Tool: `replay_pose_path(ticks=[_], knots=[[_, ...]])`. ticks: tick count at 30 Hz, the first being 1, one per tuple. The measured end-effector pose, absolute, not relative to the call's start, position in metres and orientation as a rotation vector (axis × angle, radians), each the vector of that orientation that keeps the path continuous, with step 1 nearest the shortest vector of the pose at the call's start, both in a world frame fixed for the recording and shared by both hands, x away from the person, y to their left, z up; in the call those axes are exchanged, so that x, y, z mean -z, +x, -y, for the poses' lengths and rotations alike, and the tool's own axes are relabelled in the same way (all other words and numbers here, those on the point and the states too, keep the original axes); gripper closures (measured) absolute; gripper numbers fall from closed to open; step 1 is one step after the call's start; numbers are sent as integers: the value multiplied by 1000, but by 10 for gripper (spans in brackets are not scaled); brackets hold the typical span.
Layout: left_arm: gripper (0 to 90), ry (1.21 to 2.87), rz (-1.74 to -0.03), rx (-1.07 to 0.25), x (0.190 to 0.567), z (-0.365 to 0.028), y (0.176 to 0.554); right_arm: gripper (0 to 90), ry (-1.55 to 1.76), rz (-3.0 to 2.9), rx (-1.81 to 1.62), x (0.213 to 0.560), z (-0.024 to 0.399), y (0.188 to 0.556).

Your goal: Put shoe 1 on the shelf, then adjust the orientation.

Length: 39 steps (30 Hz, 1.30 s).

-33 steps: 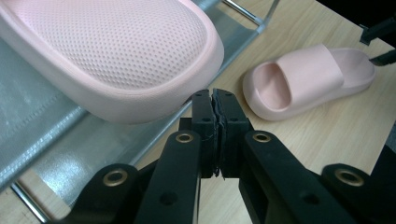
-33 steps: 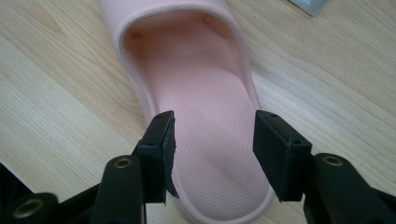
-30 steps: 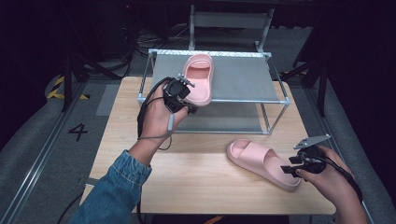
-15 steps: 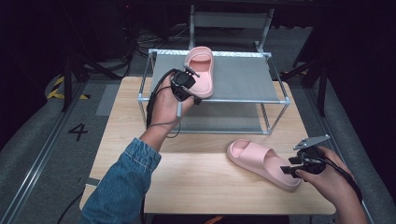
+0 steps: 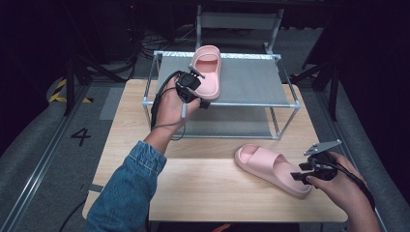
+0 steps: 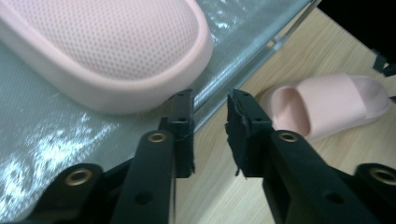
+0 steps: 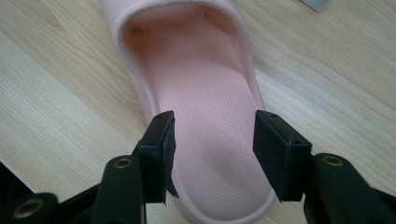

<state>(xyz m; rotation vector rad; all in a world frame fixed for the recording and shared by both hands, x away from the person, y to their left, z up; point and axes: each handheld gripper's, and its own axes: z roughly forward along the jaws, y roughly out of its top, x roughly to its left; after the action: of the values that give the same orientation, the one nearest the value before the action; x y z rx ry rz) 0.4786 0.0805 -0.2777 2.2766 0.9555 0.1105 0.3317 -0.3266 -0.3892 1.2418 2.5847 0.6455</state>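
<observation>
Since our left gripper (image 6: 210, 135) just opened, releasing the pink foam slipper (image 5: 207, 70) on the grey mesh shelf (image 5: 251, 79), our right gripper (image 7: 212, 156) waits, jaws wide, over the second pink slipper (image 7: 201, 93).

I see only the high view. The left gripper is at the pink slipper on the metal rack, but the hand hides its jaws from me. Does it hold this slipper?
Observer: No. In the left gripper view the left gripper has just been opening its jaws, and nothing is between them. The pink slipper lies on the rack, just past the tip of one jaw.
Operator: And the right gripper, at the other slipper?
Observer: In the right gripper view the right gripper has one jaw at each side of the heel of the other slipper. I cannot tell whether the pads press on it.
</observation>
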Motion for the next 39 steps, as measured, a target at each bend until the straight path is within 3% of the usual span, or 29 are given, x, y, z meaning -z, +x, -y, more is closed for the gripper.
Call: replay_pose_path(ticks=[2, 3, 10, 14, 23, 30, 39], knots=[[682, 2280, -951, -112, 277, -82, 477, 501, 1237, -2585, -643, 389, 326, 332], [608, 2279, -946, -121, 275, -84, 475, 500, 1242, -2585, -647, 389, 326, 331], [443, 2255, -918, -195, 265, -95, 458, 486, 1246, -2589, -629, 391, 325, 333], [389, 2285, -880, -214, 264, -104, 445, 477, 1233, -2606, -617, 395, 319, 334], [312, 2331, -847, -229, 276, -133, 414, 426, 1151, -2664, -601, 402, 301, 343], [288, 2367, -865, -247, 299, -154, 397, 426, 1114, -2708, -599, 406, 288, 348], [262, 2376, -899, -177, 333, -167, 379, 463, 1052, -2768, -585, 416, 271, 357]])
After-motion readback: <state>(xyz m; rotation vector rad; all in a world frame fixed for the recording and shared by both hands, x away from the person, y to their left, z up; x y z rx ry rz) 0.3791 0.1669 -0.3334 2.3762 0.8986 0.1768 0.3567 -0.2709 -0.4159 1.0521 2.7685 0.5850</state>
